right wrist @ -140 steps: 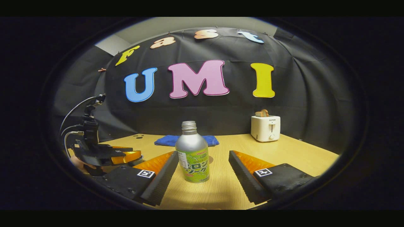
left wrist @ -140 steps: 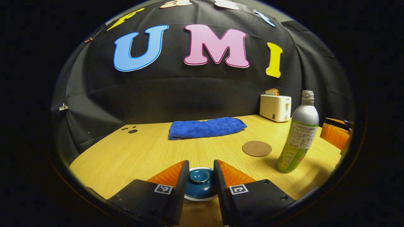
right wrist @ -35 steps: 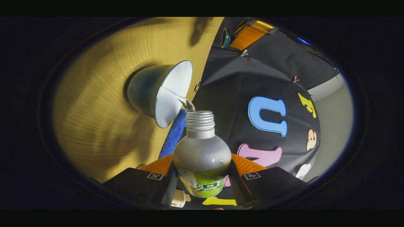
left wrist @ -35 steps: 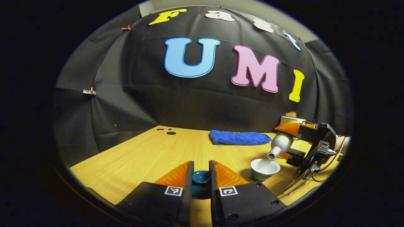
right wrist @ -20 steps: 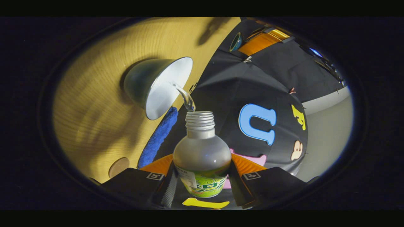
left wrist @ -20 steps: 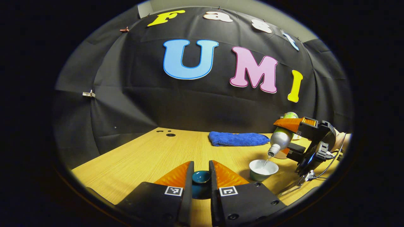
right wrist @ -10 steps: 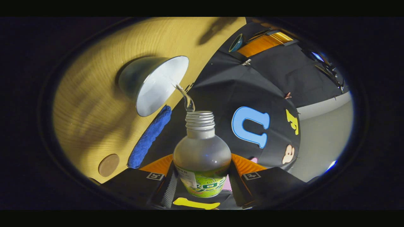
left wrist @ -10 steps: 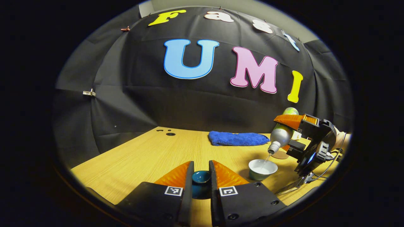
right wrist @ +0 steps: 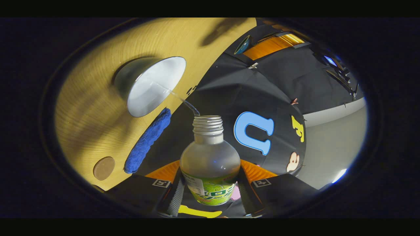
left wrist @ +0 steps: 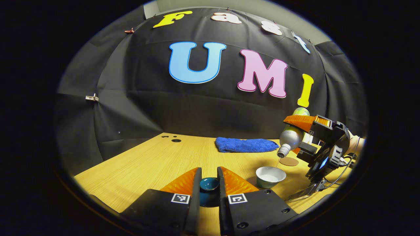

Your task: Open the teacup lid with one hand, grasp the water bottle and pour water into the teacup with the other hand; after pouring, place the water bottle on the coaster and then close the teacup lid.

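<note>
My left gripper (left wrist: 209,175) is shut on the dark teal teacup lid (left wrist: 209,187) and holds it just above the table, left of the cup. The open teacup (left wrist: 270,176), white inside, stands on the wood with water in it. The right gripper (right wrist: 210,175) is shut on the silver and green water bottle (right wrist: 210,160), tilted mouth-down above the cup (right wrist: 149,86). A thin stream of water runs from the mouth to the cup. In the left gripper view the bottle (left wrist: 289,139) hangs above and right of the cup. The round brown coaster (left wrist: 288,161) lies just beyond the cup.
A folded blue towel (left wrist: 246,145) lies near the back wall on the wooden table (left wrist: 147,164). Small dark holes (left wrist: 176,140) mark the table's far left. A hand and cables (left wrist: 344,157) trail behind the right gripper. The left gripper (right wrist: 269,42) shows in the right gripper view's top.
The bottle has risen and moved away from the cup, and the stream has thinned. My left gripper with the lid has stayed in place.
</note>
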`<state>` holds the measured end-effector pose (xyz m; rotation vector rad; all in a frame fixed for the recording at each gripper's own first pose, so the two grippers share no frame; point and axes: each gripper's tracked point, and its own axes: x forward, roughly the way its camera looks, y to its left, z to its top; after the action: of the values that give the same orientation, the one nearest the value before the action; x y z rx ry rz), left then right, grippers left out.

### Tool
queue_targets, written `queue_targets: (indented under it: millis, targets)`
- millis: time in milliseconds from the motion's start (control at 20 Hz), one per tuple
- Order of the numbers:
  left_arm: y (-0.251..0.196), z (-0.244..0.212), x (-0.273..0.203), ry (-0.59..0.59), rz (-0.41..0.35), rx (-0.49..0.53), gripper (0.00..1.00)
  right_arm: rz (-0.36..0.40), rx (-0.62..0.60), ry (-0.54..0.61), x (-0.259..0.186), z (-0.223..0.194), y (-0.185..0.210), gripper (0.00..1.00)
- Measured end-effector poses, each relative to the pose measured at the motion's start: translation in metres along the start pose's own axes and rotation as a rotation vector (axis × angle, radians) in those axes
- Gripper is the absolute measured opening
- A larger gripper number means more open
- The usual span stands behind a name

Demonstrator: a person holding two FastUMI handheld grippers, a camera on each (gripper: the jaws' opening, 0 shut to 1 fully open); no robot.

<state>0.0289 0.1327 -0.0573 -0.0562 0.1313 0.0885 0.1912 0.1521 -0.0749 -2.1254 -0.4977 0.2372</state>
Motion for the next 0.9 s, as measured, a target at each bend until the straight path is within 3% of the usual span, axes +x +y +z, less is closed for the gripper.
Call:
queue_targets:
  millis: [900]
  targets:
    - [-0.0029, 0.0036, -0.0017, -0.004, 0.001, 0.009, 0.28, -0.022, -0.024, 0.013, 0.0052, 0.0014, -0.0081, 0.75]
